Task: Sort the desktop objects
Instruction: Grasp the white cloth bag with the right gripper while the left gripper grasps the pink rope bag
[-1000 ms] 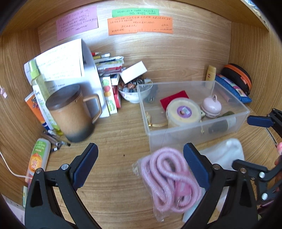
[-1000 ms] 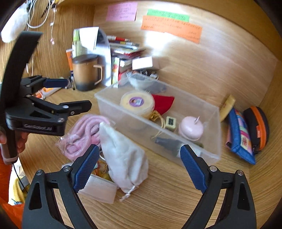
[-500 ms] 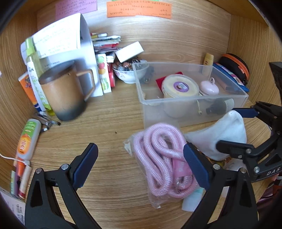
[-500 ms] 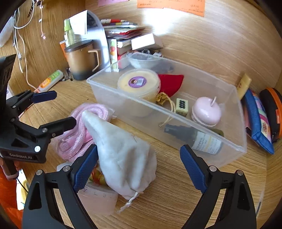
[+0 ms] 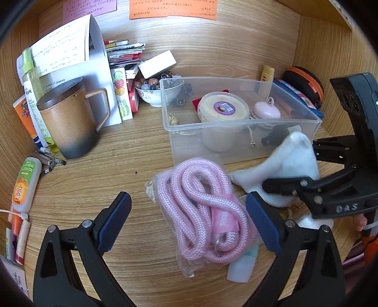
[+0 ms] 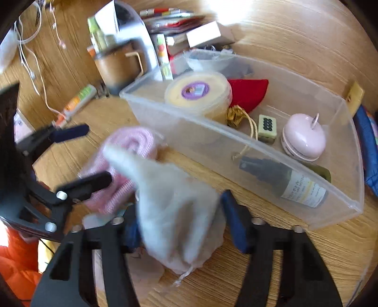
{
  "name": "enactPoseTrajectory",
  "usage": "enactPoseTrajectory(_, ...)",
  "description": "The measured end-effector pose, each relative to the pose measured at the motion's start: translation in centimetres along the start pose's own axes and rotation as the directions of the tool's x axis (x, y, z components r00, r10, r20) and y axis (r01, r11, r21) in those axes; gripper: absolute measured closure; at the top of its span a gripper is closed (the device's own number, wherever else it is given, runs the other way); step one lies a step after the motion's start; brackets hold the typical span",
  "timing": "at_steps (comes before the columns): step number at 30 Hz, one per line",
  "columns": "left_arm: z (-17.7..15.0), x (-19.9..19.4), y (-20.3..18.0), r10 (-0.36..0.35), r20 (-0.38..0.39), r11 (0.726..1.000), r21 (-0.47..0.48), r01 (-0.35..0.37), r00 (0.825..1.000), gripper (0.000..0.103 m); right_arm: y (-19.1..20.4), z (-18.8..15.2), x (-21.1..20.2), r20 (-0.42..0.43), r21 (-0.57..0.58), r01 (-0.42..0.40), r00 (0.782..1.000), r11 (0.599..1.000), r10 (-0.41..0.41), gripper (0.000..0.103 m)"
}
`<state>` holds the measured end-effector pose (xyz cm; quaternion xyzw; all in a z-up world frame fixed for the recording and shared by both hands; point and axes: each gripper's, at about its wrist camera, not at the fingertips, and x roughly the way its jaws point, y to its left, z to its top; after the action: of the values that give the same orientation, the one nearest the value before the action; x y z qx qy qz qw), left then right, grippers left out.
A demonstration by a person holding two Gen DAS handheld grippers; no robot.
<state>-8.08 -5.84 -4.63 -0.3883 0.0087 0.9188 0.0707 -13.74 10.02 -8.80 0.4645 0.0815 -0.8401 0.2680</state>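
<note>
The right gripper [image 6: 182,226] tilts steeply down toward the desk [image 6: 236,278], its jaws closing around the white cloth pouch [image 6: 174,212] beside the clear bin [image 6: 259,151]. The left gripper [image 5: 189,224] hovers with jaws wide, holding nothing, over the bagged pink rope [image 5: 203,207].

A matt wood grain is shown by the table [image 5: 99,189]; the bin [image 5: 236,141] is translucent plastic, the pouch [image 6: 174,212] soft white cloth.

Motion blur smeared the white pouch [image 6: 174,212] in the right wrist view. It hid the right gripper's [image 6: 182,226] left pad. The notes' [image 5: 172,9] handwriting was too small to read, their tops cropped.
</note>
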Motion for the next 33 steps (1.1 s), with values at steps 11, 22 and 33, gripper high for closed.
enactPoseTrajectory(11,0.0,0.9,-1.5,-0.006,-0.033,0.999,0.035,0.008,0.999,0.005,-0.4,-1.1,-2.2,0.084,0.006,0.09,0.992,0.996,-0.09,0.071)
enactPoseTrajectory(22,0.0,3.8,-0.8,0.043,-0.109,0.999,-0.026,-0.046,0.993,0.005,-3.8,-2.8,-5.1,0.139,0.094,0.129,0.98,0.987,-0.141,0.071)
enactPoseTrajectory(33,0.0,5.1,-0.5,0.058,-0.135,0.996,-0.056,-0.066,0.989,0.013,-4.2,-5.3,-4.0,0.107,0.078,0.16,0.98,0.984,-0.168,0.064)
